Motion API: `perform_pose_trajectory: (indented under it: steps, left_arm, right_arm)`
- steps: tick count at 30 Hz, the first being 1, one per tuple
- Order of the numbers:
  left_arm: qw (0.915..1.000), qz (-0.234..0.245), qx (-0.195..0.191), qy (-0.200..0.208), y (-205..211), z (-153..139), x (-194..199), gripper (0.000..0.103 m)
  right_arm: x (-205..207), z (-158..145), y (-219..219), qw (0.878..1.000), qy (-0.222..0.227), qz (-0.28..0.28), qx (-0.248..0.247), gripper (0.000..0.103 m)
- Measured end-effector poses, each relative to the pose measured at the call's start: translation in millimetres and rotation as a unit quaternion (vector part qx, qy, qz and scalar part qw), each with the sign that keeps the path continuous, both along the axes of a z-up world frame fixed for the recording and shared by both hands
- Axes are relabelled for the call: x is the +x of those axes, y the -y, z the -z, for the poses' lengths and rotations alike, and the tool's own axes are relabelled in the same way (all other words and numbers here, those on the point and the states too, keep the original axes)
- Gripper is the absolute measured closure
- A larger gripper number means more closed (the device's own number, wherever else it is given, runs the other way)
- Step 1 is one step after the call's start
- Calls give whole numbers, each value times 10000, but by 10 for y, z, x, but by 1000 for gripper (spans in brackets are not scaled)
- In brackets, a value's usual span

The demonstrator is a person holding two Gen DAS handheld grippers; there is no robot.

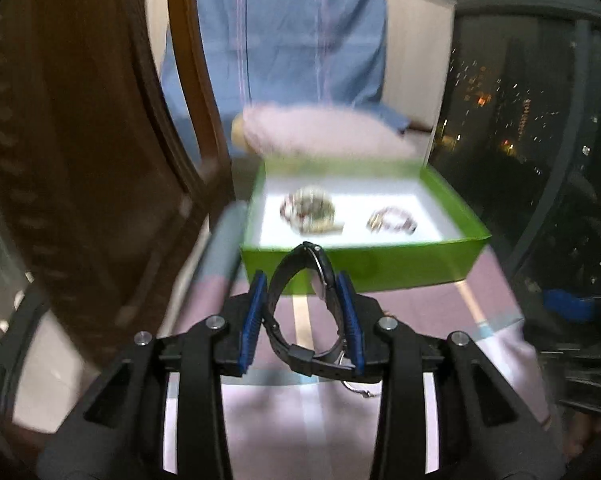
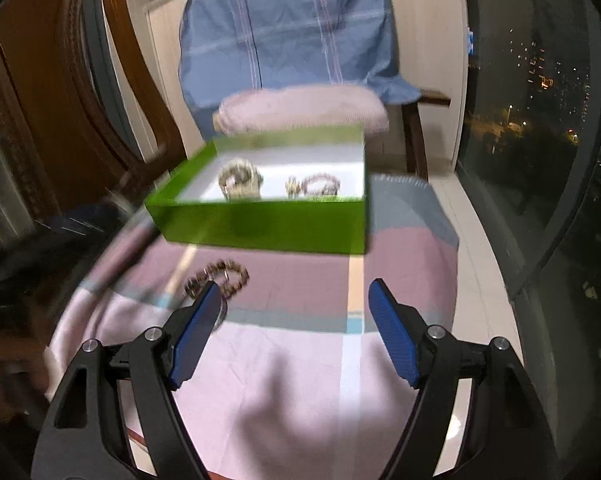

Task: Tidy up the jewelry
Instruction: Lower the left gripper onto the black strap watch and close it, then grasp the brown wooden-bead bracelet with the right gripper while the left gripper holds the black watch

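Left gripper pads clamp a black watch, lifted above the striped cloth. Green box at 12 o'clock holds bracelets. Right gripper wide open, empty; beaded bracelet at its 11 o'clock. Step: carrying. Next probably: clear the near wall, release inside.

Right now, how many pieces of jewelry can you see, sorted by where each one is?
In the green box: 2, a bracelet pile and a bracelet
On the cloth: 1, a bead bracelet
In the left hand-held gripper: 1, a black watch
Total: 4
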State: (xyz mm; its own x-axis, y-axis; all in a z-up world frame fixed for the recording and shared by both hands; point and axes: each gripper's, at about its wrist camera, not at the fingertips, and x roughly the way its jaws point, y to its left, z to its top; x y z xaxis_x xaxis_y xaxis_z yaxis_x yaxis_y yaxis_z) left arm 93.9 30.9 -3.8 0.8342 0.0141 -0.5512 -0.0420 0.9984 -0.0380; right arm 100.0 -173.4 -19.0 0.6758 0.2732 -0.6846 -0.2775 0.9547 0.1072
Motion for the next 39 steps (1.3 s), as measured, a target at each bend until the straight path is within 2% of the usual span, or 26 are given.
perform_pose_trajectory:
  steps: [3, 6, 8, 15, 18, 19, 20, 24, 27, 31, 33, 36, 39]
  left_arm:
    - [9994, -20, 118, 340, -4, -199, -174, 67]
    - [9978, -42, 398, 530, -14, -277, -298, 67]
    - [9975, -80, 435, 546, -56, -297, -346, 67]
    - [9976, -75, 410, 549, -223, -359, -434, 67]
    - [9979, -91, 364, 531, -261, -334, -415, 66]
    - [9980, -93, 351, 522, -279, -335, -416, 66]
    - [9980, -97, 343, 522, -285, -336, -427, 66]
    - [9983, -122, 297, 479, -336, -330, -426, 65]
    - [9986, -102, 233, 457, -349, -331, -421, 65]
    - [9991, 47, -7, 420, -346, -346, -426, 65]
    - [9992, 130, -92, 368, -320, -341, -413, 65]
    - [9990, 253, -200, 294, -268, -333, -407, 65]
    - [9987, 363, -291, 223, -196, -328, -391, 65]
  right_arm:
    - [140, 138, -217, 9996, -195, -40, -181, 30]
    - [341, 253, -475, 9989, -289, -104, -366, 39]
    - [479, 349, -614, 9979, -356, -155, -513, 49]
    - [775, 645, -861, 9937, -837, -183, -728, 66]
    - [817, 769, -973, 9896, -941, -221, -1062, 77]
    - [813, 768, -1002, 9890, -903, -222, -1148, 82]
    - [810, 766, -1022, 9886, -932, -268, -1152, 94]
    - [793, 747, -1068, 9894, -976, -357, -1013, 95]
    - [688, 491, -1003, 9952, -635, -348, -665, 95]
    - [312, -157, -751, 9987, 63, -514, 2, 95]
    - [98, -379, -566, 9980, 336, -496, 177, 95]
    - [-170, -595, -277, 9969, 497, -420, 451, 95]
    - [-357, -730, -73, 9959, 659, -351, 504, 95]
